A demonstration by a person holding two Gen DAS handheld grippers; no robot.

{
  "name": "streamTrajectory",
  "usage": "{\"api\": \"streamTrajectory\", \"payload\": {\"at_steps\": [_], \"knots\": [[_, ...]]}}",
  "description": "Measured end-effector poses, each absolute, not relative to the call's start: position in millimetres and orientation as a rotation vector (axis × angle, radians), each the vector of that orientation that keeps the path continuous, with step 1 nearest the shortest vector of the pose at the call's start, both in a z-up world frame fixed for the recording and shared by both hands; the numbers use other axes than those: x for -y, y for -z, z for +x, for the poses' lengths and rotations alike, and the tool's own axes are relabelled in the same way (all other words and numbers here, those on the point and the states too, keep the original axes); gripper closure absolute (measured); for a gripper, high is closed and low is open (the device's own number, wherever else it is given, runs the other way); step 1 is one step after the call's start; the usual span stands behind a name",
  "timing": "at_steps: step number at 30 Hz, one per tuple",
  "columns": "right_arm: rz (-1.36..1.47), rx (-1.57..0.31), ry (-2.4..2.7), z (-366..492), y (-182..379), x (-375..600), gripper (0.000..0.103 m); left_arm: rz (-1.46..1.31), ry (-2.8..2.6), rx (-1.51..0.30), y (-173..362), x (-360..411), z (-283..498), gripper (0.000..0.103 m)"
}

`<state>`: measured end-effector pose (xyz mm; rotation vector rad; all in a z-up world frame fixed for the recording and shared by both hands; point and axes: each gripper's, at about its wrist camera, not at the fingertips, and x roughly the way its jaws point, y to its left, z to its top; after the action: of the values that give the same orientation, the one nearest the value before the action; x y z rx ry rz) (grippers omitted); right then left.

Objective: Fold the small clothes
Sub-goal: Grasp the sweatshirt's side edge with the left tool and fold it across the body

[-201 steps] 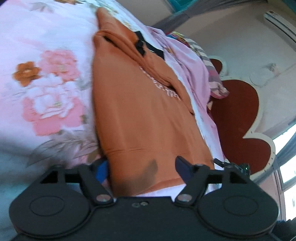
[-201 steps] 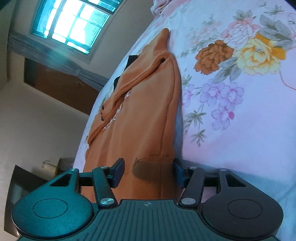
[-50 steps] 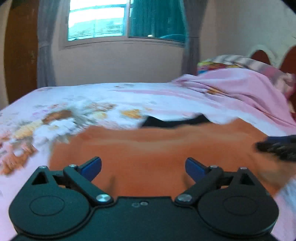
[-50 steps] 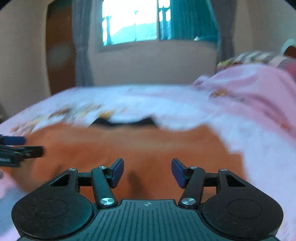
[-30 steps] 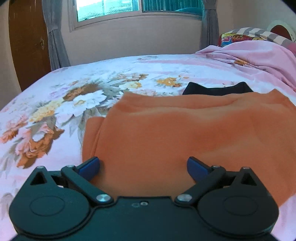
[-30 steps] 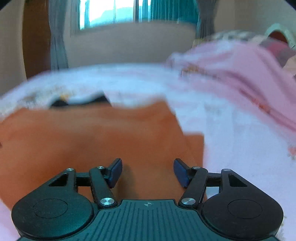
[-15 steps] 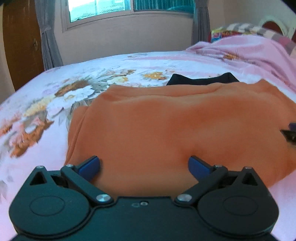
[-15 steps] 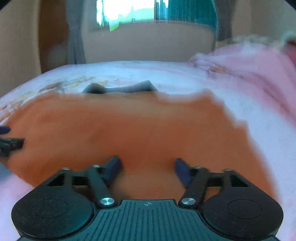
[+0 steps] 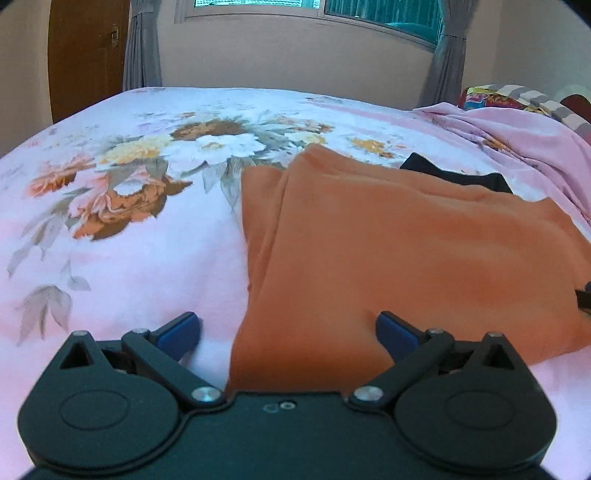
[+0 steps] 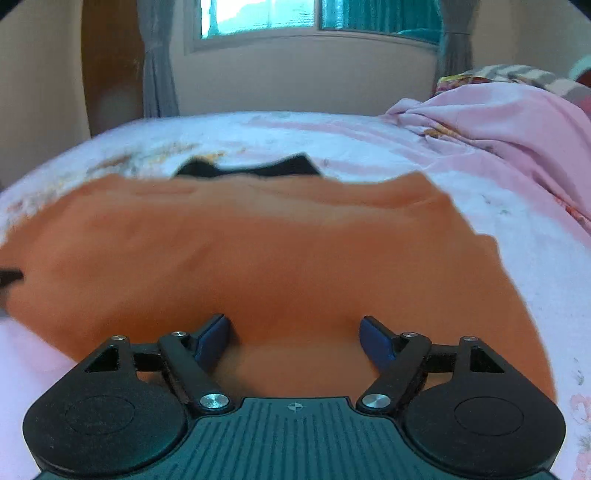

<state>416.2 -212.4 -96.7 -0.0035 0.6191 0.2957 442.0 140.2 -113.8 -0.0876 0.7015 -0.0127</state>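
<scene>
An orange garment [image 9: 406,251] lies folded in a broad block on the flowered bed sheet [image 9: 122,236]; a black part of it [image 9: 458,175] sticks out at the far edge. My left gripper [image 9: 288,328] is open, with its jaws spread over the garment's near left corner. In the right wrist view the same orange garment [image 10: 258,251] fills the middle, with the black part [image 10: 251,168] behind it. My right gripper [image 10: 293,332] is open over the garment's near edge. The tip of the other gripper shows at the left edge [image 10: 9,276].
A crumpled pink blanket [image 9: 524,140] and striped pillows [image 9: 517,96] lie at the right. A wall with a window [image 9: 314,5], grey curtains [image 9: 142,44] and a brown door [image 9: 86,55] stand behind the bed.
The garment went from lying lengthwise to a folded block across both views. Over the last second the left gripper slid left toward the garment's left corner; both grippers stay open.
</scene>
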Motion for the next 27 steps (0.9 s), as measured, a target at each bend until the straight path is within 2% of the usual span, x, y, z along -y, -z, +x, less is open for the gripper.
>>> {"api": "streamTrajectory", "payload": {"at_steps": [7,10,11,12,13,15,17,20,27], "knots": [[0.039,-0.463,-0.149,396.0,86.7,267.6,0.027,-0.201,0.042,-0.647,112.3,-167.3,431.6,0.004],[0.086,-0.487,-0.105,400.6,94.0,293.2,0.05,-0.301,0.108,-0.653,118.3,-183.8,443.2,0.004],[0.076,-0.477,-0.097,401.8,94.2,298.1,0.062,-0.304,0.121,-0.656,119.6,-185.7,447.0,0.005],[0.066,-0.479,-0.102,406.1,95.5,301.4,0.069,-0.303,0.136,-0.662,120.7,-186.4,450.6,0.005],[0.056,-0.496,-0.093,414.9,98.1,305.3,0.071,-0.297,0.144,-0.67,122.0,-186.3,454.5,0.005],[0.078,-0.61,-0.048,433.5,116.1,316.2,0.072,-0.25,0.147,-0.689,124.4,-180.4,461.1,0.004],[0.107,-0.641,-0.072,442.4,120.1,321.5,0.072,-0.22,0.148,-0.695,123.7,-175.8,465.7,0.004],[0.146,-0.544,-0.075,422.1,105.0,328.2,0.072,-0.284,0.195,-0.691,121.4,-181.3,468.6,0.005],[0.267,-0.402,-0.125,354.9,106.4,351.8,0.069,-0.647,0.466,-0.73,139.2,-228.8,496.1,0.006]]}}
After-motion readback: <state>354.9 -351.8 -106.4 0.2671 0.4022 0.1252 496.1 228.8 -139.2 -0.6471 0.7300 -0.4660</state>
